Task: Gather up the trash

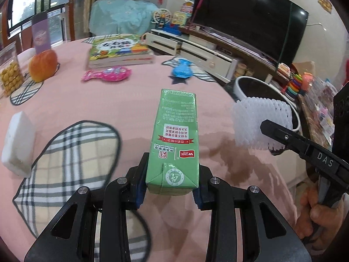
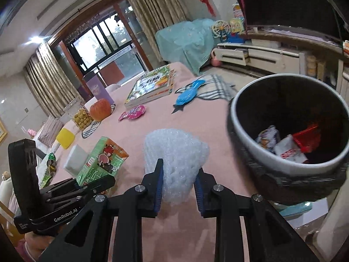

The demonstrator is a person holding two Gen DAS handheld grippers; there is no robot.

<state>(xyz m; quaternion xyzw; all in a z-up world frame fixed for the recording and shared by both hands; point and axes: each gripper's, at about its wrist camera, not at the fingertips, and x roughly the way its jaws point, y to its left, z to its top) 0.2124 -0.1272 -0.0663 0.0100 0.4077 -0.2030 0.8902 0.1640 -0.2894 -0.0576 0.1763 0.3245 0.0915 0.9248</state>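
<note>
My left gripper (image 1: 172,181) is shut on a green drink carton (image 1: 175,139) and holds it above the pink table (image 1: 109,100); the carton also shows in the right wrist view (image 2: 102,161). My right gripper (image 2: 178,183) is shut on a white foam net sleeve (image 2: 174,159), also seen in the left wrist view (image 1: 259,124). A grey trash bin (image 2: 246,131) stands off the table's right edge, holding several wrappers (image 2: 288,150). The right gripper is just left of the bin's rim.
On the table lie a stack of books (image 1: 120,50), a pink toy (image 1: 109,74), a blue toy (image 1: 181,71), an orange pumpkin (image 1: 42,65), a snack jar (image 1: 9,76), a white block (image 1: 17,142) and plaid mats (image 1: 72,163). A TV (image 1: 250,17) is behind.
</note>
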